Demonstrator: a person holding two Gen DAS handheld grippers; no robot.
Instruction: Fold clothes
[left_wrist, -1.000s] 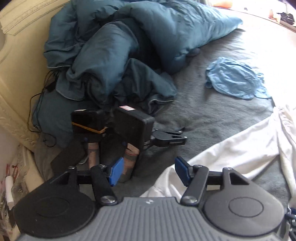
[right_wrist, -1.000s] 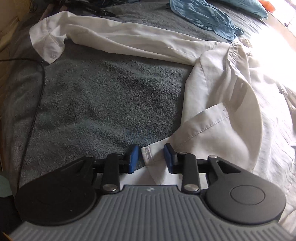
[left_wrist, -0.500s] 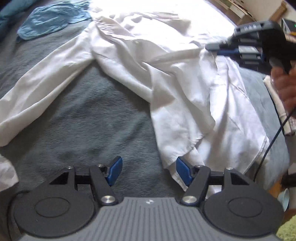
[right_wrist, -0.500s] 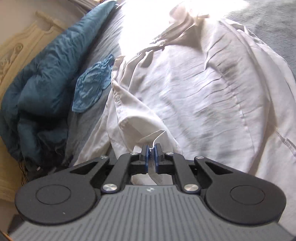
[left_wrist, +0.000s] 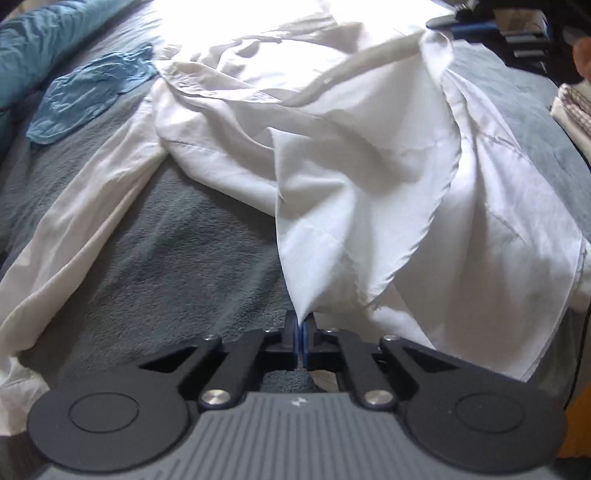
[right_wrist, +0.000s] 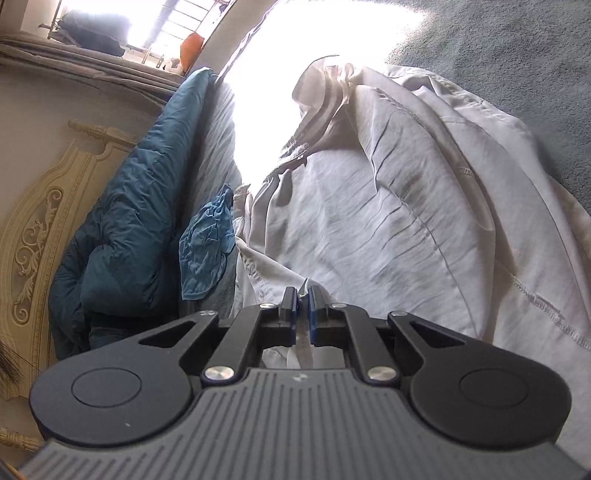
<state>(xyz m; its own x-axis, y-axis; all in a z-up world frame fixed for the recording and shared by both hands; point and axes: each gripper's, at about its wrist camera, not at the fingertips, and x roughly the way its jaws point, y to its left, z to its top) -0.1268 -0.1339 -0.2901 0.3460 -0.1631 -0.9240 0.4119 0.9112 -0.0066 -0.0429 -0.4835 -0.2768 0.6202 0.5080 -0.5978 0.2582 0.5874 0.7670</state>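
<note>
The white shirt (left_wrist: 369, 155) is spread on the grey bed (left_wrist: 166, 236). 1 corner is pinched by the left gripper (left_wrist: 299, 328), another edge by the right gripper (right_wrist: 302, 295), both closed on cloth, likely so it can be pulled flat. A blue cloth (left_wrist: 88, 92) lies nearby.

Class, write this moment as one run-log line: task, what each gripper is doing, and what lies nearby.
task: fold clothes | left gripper: shut on white shirt | right gripper: shut on white shirt | nearby: blue cloth on grey blanket
</note>
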